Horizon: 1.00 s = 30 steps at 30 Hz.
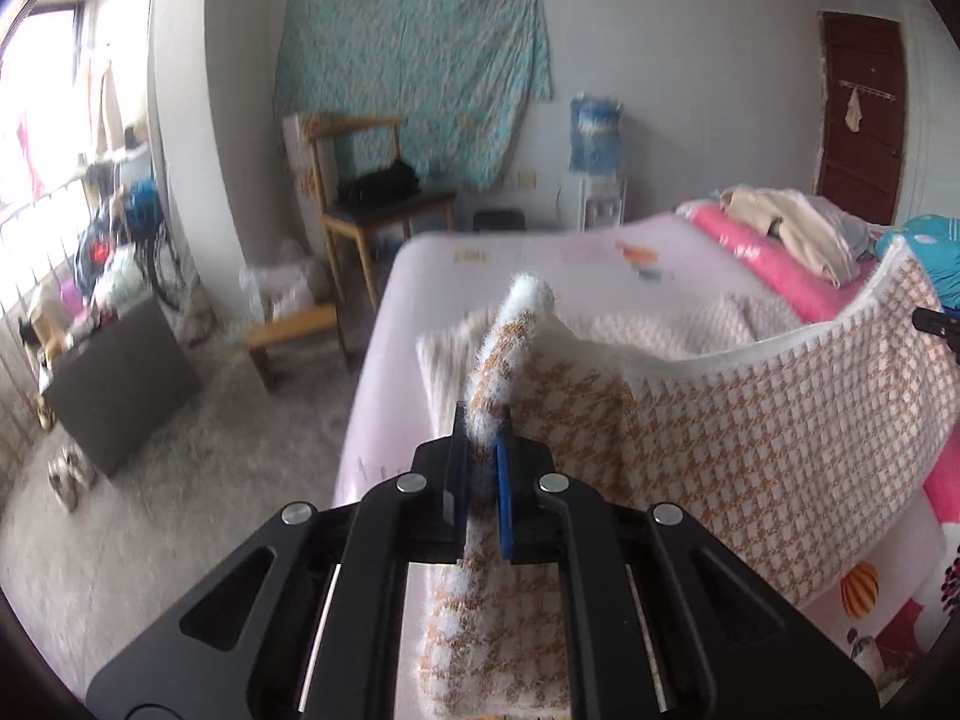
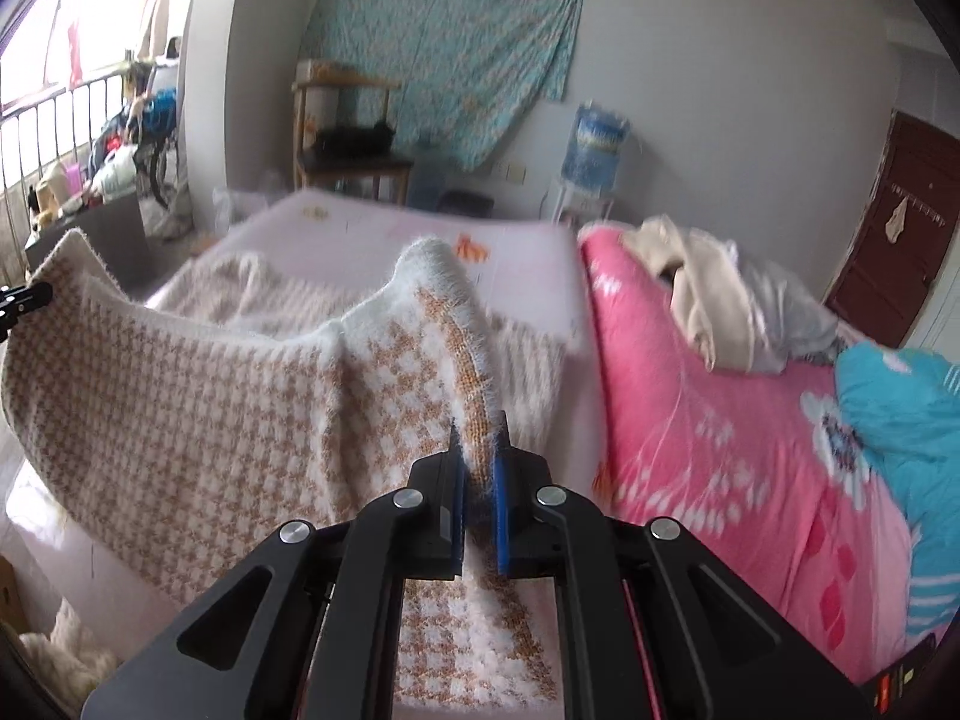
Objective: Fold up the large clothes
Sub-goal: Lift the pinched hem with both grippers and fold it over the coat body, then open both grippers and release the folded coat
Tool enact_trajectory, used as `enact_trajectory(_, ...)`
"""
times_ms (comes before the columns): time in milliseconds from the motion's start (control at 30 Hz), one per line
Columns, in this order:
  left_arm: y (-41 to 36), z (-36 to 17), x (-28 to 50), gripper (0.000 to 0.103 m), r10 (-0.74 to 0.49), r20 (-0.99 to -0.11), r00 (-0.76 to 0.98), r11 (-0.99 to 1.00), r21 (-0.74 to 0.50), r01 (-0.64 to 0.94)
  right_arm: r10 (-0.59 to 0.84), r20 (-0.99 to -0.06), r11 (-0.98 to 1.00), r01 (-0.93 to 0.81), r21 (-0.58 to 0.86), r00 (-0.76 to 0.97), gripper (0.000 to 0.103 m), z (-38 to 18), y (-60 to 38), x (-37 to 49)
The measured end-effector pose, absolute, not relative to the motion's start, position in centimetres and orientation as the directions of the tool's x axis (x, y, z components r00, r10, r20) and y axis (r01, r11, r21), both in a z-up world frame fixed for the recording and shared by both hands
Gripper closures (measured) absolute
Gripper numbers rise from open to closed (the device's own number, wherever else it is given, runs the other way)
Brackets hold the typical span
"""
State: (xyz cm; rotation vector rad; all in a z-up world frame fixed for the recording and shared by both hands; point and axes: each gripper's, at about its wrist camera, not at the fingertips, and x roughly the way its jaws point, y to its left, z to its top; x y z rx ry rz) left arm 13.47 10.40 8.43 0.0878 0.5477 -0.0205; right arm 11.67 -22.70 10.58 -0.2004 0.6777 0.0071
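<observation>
A large fuzzy garment with an orange and white houndstooth pattern (image 1: 750,420) hangs stretched between my two grippers above the bed. My left gripper (image 1: 483,429) is shut on one corner of it, which sticks up past the fingers. My right gripper (image 2: 479,429) is shut on the other corner of the garment (image 2: 210,420). The white-trimmed edge sags between them. The far part of the garment rests on the pale pink mattress (image 1: 540,252). The tip of the right gripper shows at the right edge of the left wrist view (image 1: 936,321).
A pink floral quilt (image 2: 720,420) with a beige and grey clothes pile (image 2: 720,294) and a blue quilt (image 2: 900,408) lies on the bed's right side. A wooden chair (image 1: 372,210), a low stool (image 1: 294,330) and a dark box (image 1: 120,384) stand on the floor left.
</observation>
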Motion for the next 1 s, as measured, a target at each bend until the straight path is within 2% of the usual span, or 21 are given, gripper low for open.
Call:
enact_trajectory(133, 10.0, 11.5, 18.5, 0.096, 0.009, -0.469, 0.883, 0.992, 0.117, 0.052, -0.04, -0.585, 0.988, -0.057, -0.146, 0.81, 0.096, 12.2, -24.2, 17.2)
enact_trajectory(233, 10.2, 11.9, 24.6, 0.096, -0.009, -0.498, 0.867, 0.992, 0.102, 0.069, -0.02, -0.614, 0.994, -0.05, -0.097, 0.789, 0.096, 11.5, -25.6, 22.6)
enact_trajectory(333, 10.7, 10.1, 31.6, 0.096, -0.025, -0.58, 0.814, 0.993, 0.079, 0.086, 0.005, -0.679, 0.998, -0.049, -0.047, 0.734, 0.096, 8.6, -27.1, 28.4)
enact_trajectory(467, 11.9, 4.2, 39.5, 0.096, -0.059, -0.744, 0.665, 0.996, -0.003, 0.086, 0.082, -0.797, 0.997, -0.049, 0.066, 0.598, 0.095, 2.0, -29.0, 34.3)
enact_trajectory(533, 12.6, 1.6, 41.5, 0.094, -0.075, -0.797, 0.599, 0.997, -0.039, 0.074, 0.14, -0.829, 0.989, -0.04, 0.142, 0.541, 0.095, -1.0, -30.2, 35.7)
enact_trajectory(600, 13.4, -0.5, 42.5, 0.082, -0.1, -0.828, 0.552, 0.995, -0.082, 0.058, 0.229, -0.827, 0.965, -0.013, 0.26, 0.514, 0.093, -2.9, -31.9, 36.2)
enact_trajectory(667, 14.7, -1.4, 42.7, 0.07, -0.134, -0.829, 0.543, 0.99, -0.136, 0.036, 0.334, -0.793, 0.92, 0.006, 0.392, 0.509, 0.081, -3.9, -33.9, 36.2)
enact_trajectory(700, 15.4, -1.5, 42.7, 0.06, -0.159, -0.828, 0.538, 0.984, -0.175, 0.021, 0.387, -0.774, 0.89, 0.015, 0.455, 0.501, 0.078, -4.6, -34.7, 36.0)
enact_trajectory(767, 17.3, -1.7, 42.8, 0.046, -0.199, -0.825, 0.529, 0.968, -0.248, -0.022, 0.485, -0.727, 0.817, 0.044, 0.575, 0.486, 0.066, -5.7, -36.8, 36.0)
enact_trajectory(867, 19.7, -2.0, 42.6, 0.039, -0.283, -0.798, 0.532, 0.924, -0.376, -0.072, 0.589, -0.654, 0.704, 0.096, 0.704, 0.474, 0.062, -6.9, -38.8, 35.7)
enact_trajectory(933, 21.1, -1.9, 42.2, 0.038, -0.311, -0.777, 0.548, 0.892, -0.437, -0.113, 0.596, -0.643, 0.684, 0.116, 0.72, 0.48, 0.059, -6.5, -39.3, 35.6)
enact_trajectory(1000, 21.8, -0.7, 41.1, 0.038, -0.286, -0.757, 0.588, 0.89, -0.437, -0.13, 0.543, -0.664, 0.715, 0.133, 0.687, 0.513, 0.047, -5.5, -39.7, 35.1)
